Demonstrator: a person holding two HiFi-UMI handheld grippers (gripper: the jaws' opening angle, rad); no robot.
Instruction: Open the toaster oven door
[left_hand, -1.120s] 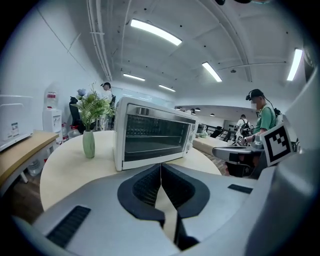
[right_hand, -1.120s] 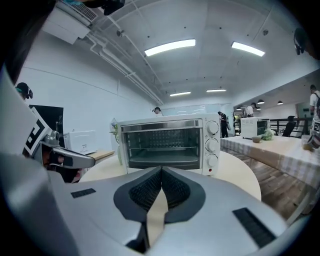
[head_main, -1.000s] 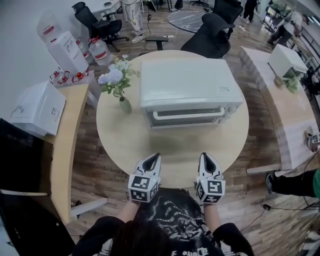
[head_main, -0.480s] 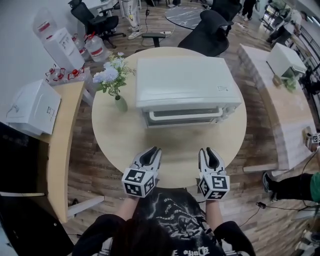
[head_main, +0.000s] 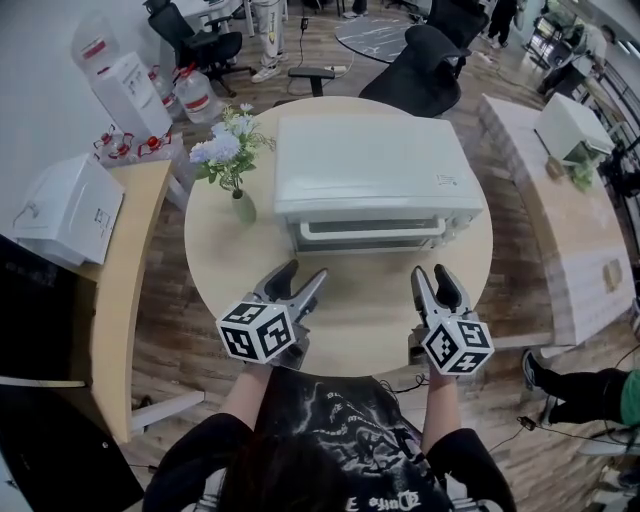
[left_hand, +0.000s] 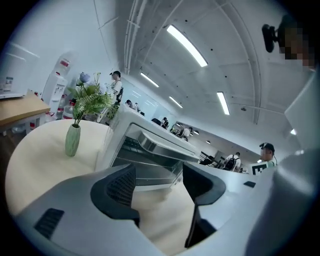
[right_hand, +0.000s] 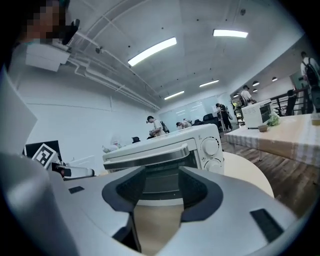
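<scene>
A white toaster oven (head_main: 370, 180) sits on a round table (head_main: 230, 290), at about twelve o'clock from the table's middle, with its front facing the person. Its door (head_main: 372, 240) looks closed, and the long handle (head_main: 372, 227) lies flat along the door's top edge, though the steep head view makes it hard to be sure the door is fully shut. A vase of flowers (head_main: 243, 207) stands at ten o'clock, just beside the oven's left corner. The left gripper (head_main: 303, 272) hovers over the near table edge at seven o'clock and the right gripper (head_main: 432, 272) at five o'clock. Both point toward the oven and stay well apart from it. Each gripper's jaws have just been opening and now stand spread, with only bare tabletop and the distant oven front showing between them. The right gripper view shows the two knobs (right_hand: 212, 146) to the right of the door. The task appears barely begun: the handle has yet to be reached, gripped and pulled down.
</scene>
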